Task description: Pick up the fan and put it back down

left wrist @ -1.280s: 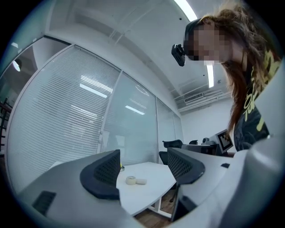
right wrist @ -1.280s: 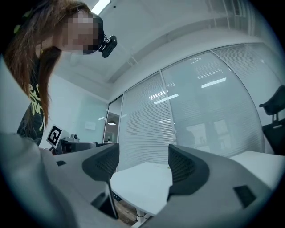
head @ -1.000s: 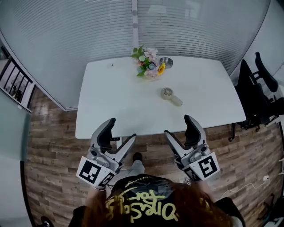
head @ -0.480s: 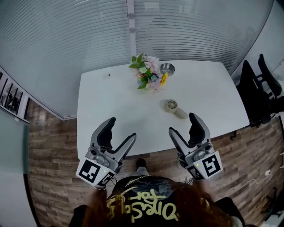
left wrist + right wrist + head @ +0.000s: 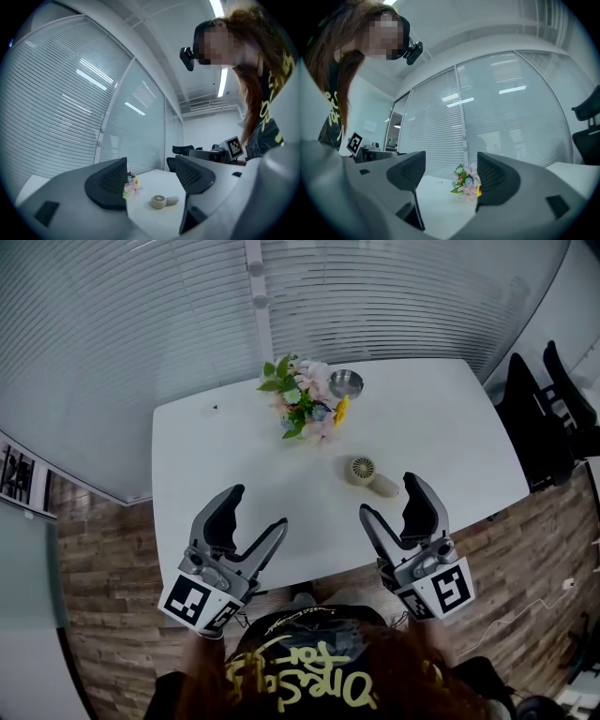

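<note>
Fingers (image 5: 220, 517) 4, apart | fan (image 5: 366, 472) 1 | bouquet (image 5: 302, 409) 1 | bowl (image 5: 345, 383) 1

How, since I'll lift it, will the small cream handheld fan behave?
The small cream handheld fan looks plastic, so probably light and stiff. Lying flat on the white table, it may slide or pivot if nudged.

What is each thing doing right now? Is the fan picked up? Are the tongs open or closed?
fan: lying on the table, not picked up.
left tongs: open, nothing between them.
right tongs: open, nothing between them, near the fan but not touching it.
flowers: on the table, untouched.
metal bowl: right way up, beside the flowers, looks empty.
</note>
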Motion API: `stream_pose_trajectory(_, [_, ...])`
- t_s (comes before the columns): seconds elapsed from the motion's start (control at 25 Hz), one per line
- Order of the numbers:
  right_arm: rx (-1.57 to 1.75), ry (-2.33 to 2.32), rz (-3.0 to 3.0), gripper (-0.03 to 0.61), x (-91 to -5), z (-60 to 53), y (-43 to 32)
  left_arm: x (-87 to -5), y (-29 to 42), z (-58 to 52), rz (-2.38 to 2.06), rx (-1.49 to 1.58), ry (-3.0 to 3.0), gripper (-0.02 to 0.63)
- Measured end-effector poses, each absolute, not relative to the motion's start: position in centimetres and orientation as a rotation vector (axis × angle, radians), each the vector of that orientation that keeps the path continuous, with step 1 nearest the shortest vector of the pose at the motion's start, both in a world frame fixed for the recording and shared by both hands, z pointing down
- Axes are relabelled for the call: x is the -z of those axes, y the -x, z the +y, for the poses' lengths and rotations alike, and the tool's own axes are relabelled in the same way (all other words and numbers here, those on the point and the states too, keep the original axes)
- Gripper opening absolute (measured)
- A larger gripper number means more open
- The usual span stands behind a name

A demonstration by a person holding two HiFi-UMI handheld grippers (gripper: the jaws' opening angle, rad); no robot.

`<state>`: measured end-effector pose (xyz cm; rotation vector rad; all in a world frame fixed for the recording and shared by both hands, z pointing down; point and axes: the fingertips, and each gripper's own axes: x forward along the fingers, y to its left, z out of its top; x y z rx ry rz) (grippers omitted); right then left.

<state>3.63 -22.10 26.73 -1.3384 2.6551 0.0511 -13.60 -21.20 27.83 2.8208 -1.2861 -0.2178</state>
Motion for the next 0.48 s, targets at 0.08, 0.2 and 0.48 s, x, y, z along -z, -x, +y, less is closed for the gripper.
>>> stream_pose_trajectory(0.08, [-0.059, 1.340, 2.659, 0.325, -26.8, -22.4, -3.9, -28.2, 13.4, -21.6, -1.282, 0.209, -2.816, 0.313])
stream_pose_trajectory(0.2, [-0.087, 1.327, 2.674, 0.325, -26.8, -22.9, -4.5, -28.3, 13.1, -21.8, -1.289, 0.206, -2.803, 0.310])
stream_pose_trajectory(0.48, [-0.093, 1.242, 2.725, 0.325, -26.3, -24.9, -5.5, -27.9, 12.1, -22.7, -1.367, 0.225, -2.759, 0.304])
